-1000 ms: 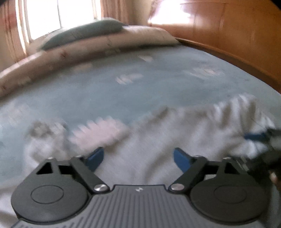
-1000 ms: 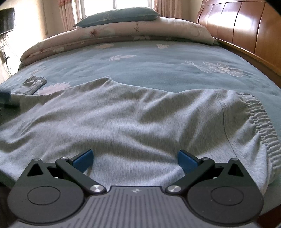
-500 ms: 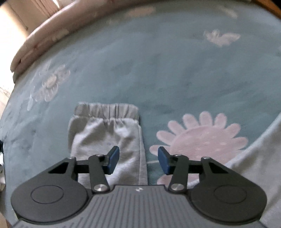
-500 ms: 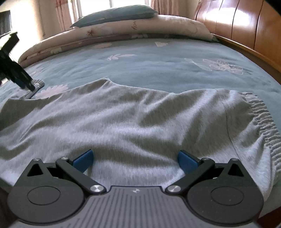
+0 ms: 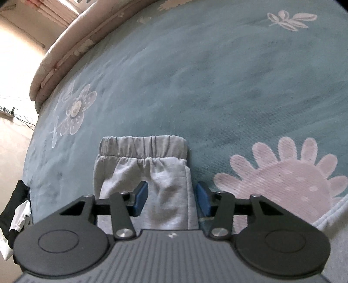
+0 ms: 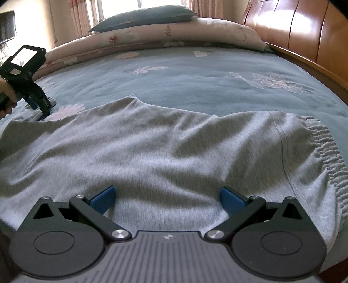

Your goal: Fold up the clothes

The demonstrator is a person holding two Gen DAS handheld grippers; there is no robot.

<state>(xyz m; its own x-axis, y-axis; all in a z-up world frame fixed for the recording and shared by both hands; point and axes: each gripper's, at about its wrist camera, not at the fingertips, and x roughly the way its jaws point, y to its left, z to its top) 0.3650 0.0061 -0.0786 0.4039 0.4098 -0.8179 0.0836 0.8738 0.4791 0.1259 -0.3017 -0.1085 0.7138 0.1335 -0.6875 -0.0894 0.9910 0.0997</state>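
Grey sweatpants (image 6: pixel 174 152) lie spread across the teal bed cover (image 6: pixel 195 82), elastic waistband (image 6: pixel 326 148) at the right. One leg ends in a gathered cuff (image 5: pixel 143 148) near the bed's left side. My left gripper (image 5: pixel 171 198) points down at that leg just behind the cuff. Its jaws are closing with the leg's right part between them, and the pads do not visibly pinch the cloth. From the right wrist view the left gripper (image 6: pixel 41 108) shows at far left, held by a hand (image 6: pixel 6 93). My right gripper (image 6: pixel 167 200) hovers wide open over the seat of the pants.
A rolled floral quilt (image 6: pixel 174 32) and a teal pillow (image 6: pixel 143 17) lie at the far end. A wooden headboard (image 6: pixel 304 32) runs along the right. The bed's left edge drops to the floor (image 5: pixel 13 141), with a dark and white bundle (image 5: pixel 15 217) beside it.
My left gripper swung left and tipped down, from over the pants' body to the leg cuff, and its jaws narrowed. The right gripper stayed put.
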